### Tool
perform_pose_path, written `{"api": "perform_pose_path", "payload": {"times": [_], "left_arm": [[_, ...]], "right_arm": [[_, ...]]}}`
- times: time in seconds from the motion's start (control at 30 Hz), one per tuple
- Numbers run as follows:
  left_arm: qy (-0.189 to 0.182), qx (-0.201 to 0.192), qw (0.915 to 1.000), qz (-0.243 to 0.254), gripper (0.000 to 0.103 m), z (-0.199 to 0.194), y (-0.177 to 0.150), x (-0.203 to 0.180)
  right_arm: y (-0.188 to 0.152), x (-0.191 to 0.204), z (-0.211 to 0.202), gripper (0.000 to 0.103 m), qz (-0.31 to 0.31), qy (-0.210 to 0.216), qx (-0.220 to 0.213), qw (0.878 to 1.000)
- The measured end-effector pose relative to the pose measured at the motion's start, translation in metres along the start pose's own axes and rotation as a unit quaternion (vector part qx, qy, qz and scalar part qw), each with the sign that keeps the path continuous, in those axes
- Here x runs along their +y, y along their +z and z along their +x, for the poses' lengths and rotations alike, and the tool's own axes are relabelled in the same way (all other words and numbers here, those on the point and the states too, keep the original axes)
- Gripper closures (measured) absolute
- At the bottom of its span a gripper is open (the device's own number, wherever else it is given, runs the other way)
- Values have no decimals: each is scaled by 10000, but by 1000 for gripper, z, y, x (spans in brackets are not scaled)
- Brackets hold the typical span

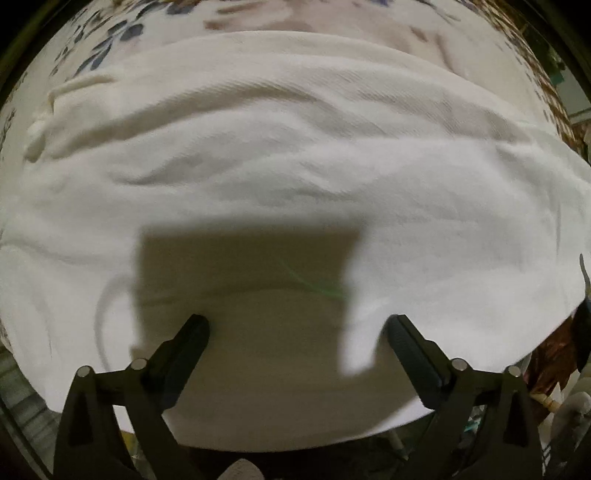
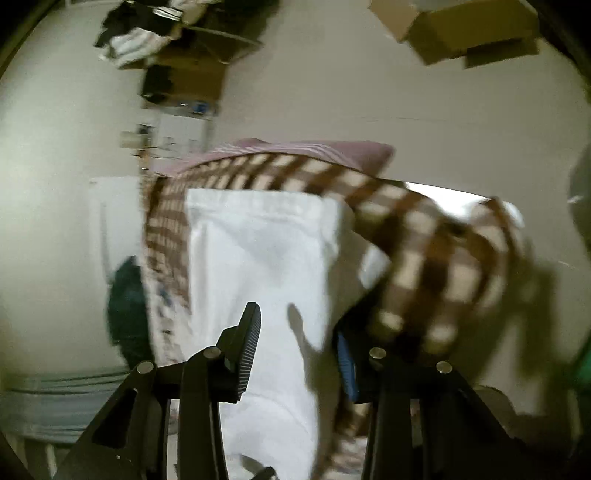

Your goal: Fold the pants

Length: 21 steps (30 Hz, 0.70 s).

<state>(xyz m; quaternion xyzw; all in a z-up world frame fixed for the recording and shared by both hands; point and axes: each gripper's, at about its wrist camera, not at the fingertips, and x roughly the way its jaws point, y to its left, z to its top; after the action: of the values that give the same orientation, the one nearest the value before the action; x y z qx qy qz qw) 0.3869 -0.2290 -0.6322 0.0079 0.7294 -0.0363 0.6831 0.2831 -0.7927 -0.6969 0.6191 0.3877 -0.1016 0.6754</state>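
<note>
Left wrist, pants: the white pants [image 1: 295,177] lie spread across a floral-printed cover [image 1: 110,40], filling nearly the whole view, so the cloth is laid flat as a base for folding.
Left wrist, gripper: the left gripper [image 1: 297,330] hovers low over the near edge with its fingers spread wide and nothing between them; its square shadow falls on the cloth just ahead.
Left wrist, reason: I judge it is poised to take hold of the near hem, or has room to press the fold down.
Right wrist, pants: the same pants [image 2: 258,251] appear as a long white strip running away from the camera, over a brown checked blanket [image 2: 424,229].
Right wrist, gripper: the right gripper [image 2: 299,343] stands apart at the fingers, empty, above the strip's near end.
Right wrist, reason: looking along the length probably suits lining up the next fold.
Right wrist, surroundings: cardboard boxes [image 2: 461,33] sit well apart; the view is blurred.
</note>
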Motion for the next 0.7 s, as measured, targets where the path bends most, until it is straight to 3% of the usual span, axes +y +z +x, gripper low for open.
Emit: {"api": "perform_pose_path", "payload": {"times": [0.13, 0.3, 0.5, 0.53, 0.57, 0.6, 0.7], "left_arm": [[4, -12, 10000, -56, 0, 9, 8, 4], [41, -101, 9997, -211, 0, 13, 13, 12], [57, -14, 9994, -332, 0, 20, 26, 19], [56, 17, 9994, -331, 0, 26, 47, 19], [38, 36, 9994, -344, 0, 27, 50, 22], [23, 40, 9994, -352, 0, 22, 49, 15], [-91, 33, 9992, -379, 0, 16, 63, 28]], "right_arm": [[6, -5, 12, 62, -152, 152, -62, 9997], [14, 2, 22, 59, -149, 821, 66, 9965], [16, 11, 39, 58, -358, 721, 177, 9966], [16, 12, 36, 63, -332, 746, 137, 9966], [16, 15, 34, 87, -309, 740, 71, 9968], [13, 17, 28, 93, -304, 649, -28, 9974], [4, 36, 12, 95, -414, 564, -217, 9973]]}}
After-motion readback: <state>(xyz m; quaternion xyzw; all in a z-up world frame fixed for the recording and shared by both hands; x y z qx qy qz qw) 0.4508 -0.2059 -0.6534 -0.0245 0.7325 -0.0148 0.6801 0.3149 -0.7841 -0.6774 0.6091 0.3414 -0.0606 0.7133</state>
